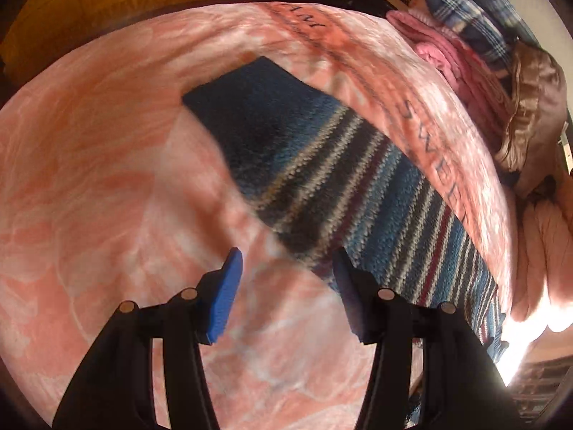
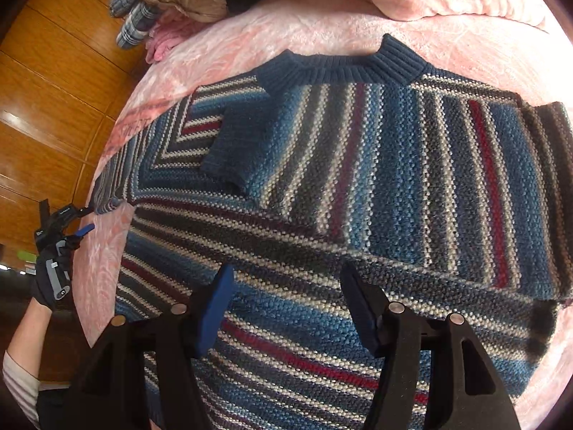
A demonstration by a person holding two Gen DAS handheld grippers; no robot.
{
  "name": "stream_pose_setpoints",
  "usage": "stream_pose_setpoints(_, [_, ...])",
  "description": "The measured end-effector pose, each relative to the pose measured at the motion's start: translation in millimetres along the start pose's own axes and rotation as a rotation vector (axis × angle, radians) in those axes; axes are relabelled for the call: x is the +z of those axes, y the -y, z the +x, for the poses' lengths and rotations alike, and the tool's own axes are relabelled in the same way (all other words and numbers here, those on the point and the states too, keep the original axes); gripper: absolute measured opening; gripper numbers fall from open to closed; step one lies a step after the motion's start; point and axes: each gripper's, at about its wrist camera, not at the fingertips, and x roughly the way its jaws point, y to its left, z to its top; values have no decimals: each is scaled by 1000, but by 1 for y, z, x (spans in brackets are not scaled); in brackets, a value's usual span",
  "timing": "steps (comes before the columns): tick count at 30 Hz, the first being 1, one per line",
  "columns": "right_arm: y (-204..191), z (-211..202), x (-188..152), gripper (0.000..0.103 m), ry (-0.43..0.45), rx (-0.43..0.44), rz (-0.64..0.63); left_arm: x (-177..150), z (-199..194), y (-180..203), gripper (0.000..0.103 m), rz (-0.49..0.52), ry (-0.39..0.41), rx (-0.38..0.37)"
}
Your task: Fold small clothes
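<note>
Both claws hang released: my left claw (image 1: 286, 261) over the pink blanket (image 1: 107, 179) by a sleeve, my right claw (image 2: 286, 279) above the striped sweater (image 2: 394, 179), which lies flat on the bed with one cuff folded across its chest. Beyond the blanket's edge sit plaid slippers (image 1: 465, 10), a folded pink knit (image 1: 447, 57) and a brown jacket (image 1: 530, 107); nothing blocks either claw.

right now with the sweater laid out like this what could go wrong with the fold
1. Both sleeves are already folded across the sweater; one cuff lies loose on top and could slide off if the body is lifted.
2. The left gripper is open at the sweater's edge over the pink blanket; closing there might pinch blanket along with knit.
3. The right gripper hangs open over mid-body; grabbing there would likely bunch the knit.
</note>
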Motion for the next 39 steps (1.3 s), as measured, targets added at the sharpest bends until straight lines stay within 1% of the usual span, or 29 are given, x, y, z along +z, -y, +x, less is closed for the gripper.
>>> stream_pose_setpoints(3, [-4,11,-2,62,-9,-1,6,10,9,-10,52,-38,6,-59])
stream_pose_setpoints(5, [-5,18,-3,62,-19,-2,14,15,17,-13,52,-52,15,-81])
stream_pose_setpoints(9, [-10,25,-4,62,-25,-35,-12,26,25,-7,60,-57,50,-107])
stream_pose_setpoints(13, [-14,26,-5,62,-26,-59,-48,31,29,1,59,-48,63,-105])
stream_pose_setpoints(14, [-14,27,-4,62,-27,-60,-48,32,29,3,56,-49,70,-100])
stream_pose_setpoints(15, [-13,27,-4,62,-28,-59,-44,32,29,4,46,-51,74,-95])
stream_pose_setpoints(16, [-12,27,-4,62,-28,-56,-39,33,29,5,32,-54,77,-97])
stream_pose_setpoints(17, [-11,27,-4,62,-27,-54,-35,33,29,5,26,-57,79,-106])
stream_pose_setpoints(18, [-10,26,-4,62,-26,-52,-32,33,27,7,17,-58,87,-122])
stream_pose_setpoints(19, [-10,26,-4,62,-25,-52,-33,33,25,9,13,-51,97,-130])
stream_pose_setpoints(22, [-9,24,-6,62,-26,-60,-41,32,16,27,10,13,126,-134])
stream_pose_setpoints(28, [-2,15,-10,62,-22,-60,-28,25,-3,65,9,92,129,-240])
stream_pose_setpoints(33, [7,5,-11,62,-13,-60,-13,3,-14,110,9,202,92,-331])
stream_pose_setpoints(39, [15,-5,-12,62,-3,-72,-9,-35,-19,167,9,317,28,-444])
